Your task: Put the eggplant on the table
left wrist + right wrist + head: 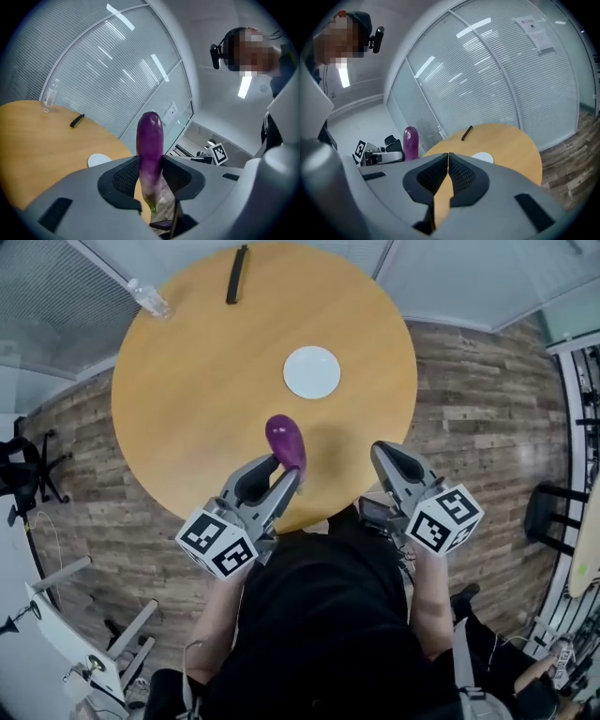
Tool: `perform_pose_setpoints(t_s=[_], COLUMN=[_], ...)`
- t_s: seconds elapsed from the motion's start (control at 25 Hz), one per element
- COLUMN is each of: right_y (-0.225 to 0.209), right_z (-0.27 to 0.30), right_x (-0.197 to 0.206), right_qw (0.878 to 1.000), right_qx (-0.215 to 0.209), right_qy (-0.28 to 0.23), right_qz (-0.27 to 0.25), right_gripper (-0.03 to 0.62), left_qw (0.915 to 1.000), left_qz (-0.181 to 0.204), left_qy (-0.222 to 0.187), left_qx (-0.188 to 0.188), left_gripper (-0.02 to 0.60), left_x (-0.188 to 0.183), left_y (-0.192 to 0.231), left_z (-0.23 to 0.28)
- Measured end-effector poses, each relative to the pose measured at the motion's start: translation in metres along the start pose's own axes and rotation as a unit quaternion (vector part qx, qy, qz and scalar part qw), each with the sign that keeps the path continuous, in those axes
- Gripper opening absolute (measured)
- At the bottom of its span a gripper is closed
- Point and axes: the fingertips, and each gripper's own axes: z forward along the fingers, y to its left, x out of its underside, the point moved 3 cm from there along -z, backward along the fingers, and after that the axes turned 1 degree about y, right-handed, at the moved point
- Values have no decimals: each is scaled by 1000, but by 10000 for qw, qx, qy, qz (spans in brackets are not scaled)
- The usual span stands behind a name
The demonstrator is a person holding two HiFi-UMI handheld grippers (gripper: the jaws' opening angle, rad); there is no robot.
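Observation:
A purple eggplant (286,440) stands upright in my left gripper (284,476), which is shut on its pale lower end above the near edge of the round wooden table (216,371). In the left gripper view the eggplant (150,154) rises between the two dark pads. My right gripper (392,468) hovers over the table's near right edge with its jaws shut on nothing. From the right gripper view the eggplant (410,142) shows at the left, beside the left gripper.
A white round plate (311,371) lies on the table beyond the eggplant. A black bar-shaped object (236,275) and a clear plastic bottle (150,300) sit at the far edge. Glass walls with blinds surround the table; wooden floor lies around it.

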Motion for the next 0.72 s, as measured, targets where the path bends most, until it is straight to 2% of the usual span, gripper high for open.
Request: perform_pose_setpoints(t_s=[0.2,0.4,0.72], right_y=[-26,-42,-63], right_z=[15,21,16], right_x=[-14,-19,-10], right_qw=[9982,9942,9871], right_qx=[-507,-884,-1296], right_qy=[282,563,910], right_qz=[-155,-232,-234], right_gripper=[18,18,18], left_qw=[9987,9939,9847], left_qz=[-53,-30,39], left_qy=[-217,-330,-150], left_qx=[-452,-1050,-1737], left_gripper=[164,164,164], left_x=[-1,8,21], left_y=[-6,-1,7], left_z=[22,28,41])
